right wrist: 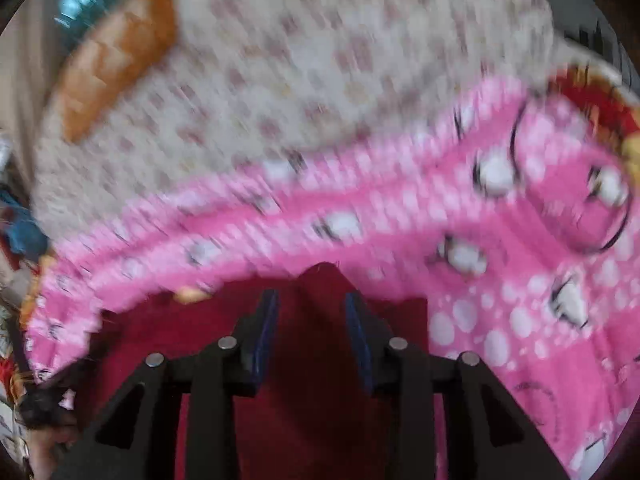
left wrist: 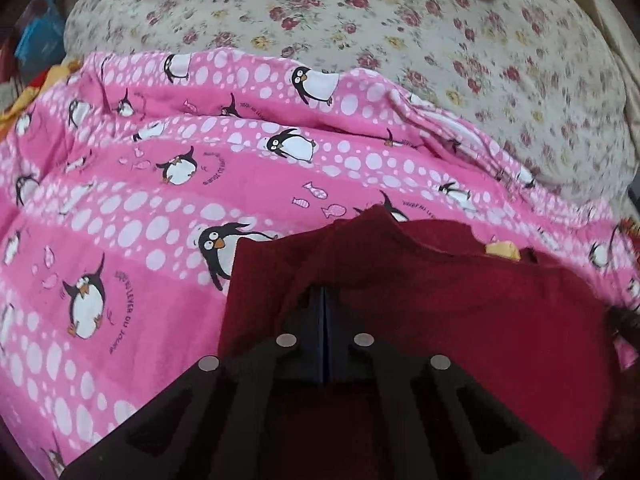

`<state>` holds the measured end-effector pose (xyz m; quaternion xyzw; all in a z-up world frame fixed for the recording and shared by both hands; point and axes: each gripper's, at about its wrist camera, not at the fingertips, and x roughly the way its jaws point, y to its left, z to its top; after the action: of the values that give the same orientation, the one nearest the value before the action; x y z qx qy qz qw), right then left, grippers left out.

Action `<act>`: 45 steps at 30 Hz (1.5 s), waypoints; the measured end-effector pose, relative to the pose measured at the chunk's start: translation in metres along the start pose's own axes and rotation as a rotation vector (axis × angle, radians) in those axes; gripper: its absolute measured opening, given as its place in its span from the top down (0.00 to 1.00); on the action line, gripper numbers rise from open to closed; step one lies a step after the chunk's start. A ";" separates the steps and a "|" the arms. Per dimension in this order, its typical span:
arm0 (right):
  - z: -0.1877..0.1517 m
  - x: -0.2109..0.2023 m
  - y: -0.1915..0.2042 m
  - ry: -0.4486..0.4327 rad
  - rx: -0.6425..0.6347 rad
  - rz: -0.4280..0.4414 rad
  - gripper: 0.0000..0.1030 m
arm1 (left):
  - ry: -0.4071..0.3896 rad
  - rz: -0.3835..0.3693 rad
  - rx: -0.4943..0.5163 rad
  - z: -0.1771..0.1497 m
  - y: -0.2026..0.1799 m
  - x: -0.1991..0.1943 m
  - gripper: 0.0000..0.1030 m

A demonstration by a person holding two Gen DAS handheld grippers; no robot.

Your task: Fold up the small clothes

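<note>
A dark red garment lies on a pink penguin-print sheet. My left gripper is shut on a raised fold of the garment, which drapes over its fingertips. In the right wrist view, which is motion-blurred, the same red garment lies under and between the fingers of my right gripper. Its jaws stand apart, with a peak of cloth rising between the blue pads; they do not pinch it.
A floral cream bedspread lies beyond the pink sheet. An orange quilted cushion sits at the far side. Colourful clutter lies off the left edge of the bed.
</note>
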<state>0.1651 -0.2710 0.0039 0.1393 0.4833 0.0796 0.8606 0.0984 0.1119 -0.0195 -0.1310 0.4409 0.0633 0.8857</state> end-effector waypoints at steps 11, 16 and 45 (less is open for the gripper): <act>-0.010 0.004 0.021 -0.009 -0.149 -0.017 0.34 | 0.008 -0.195 0.051 0.026 -0.041 -0.005 1.00; -0.010 0.007 0.021 -0.021 -0.147 -0.009 0.31 | 0.095 -0.083 0.042 0.040 -0.034 0.047 1.00; -0.033 0.008 0.076 0.012 -0.393 -0.082 0.38 | 0.079 -0.263 -0.049 0.035 -0.024 0.047 0.88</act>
<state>0.1412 -0.1913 0.0054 -0.0517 0.4689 0.1381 0.8709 0.1592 0.0993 -0.0329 -0.2116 0.4527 -0.0479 0.8649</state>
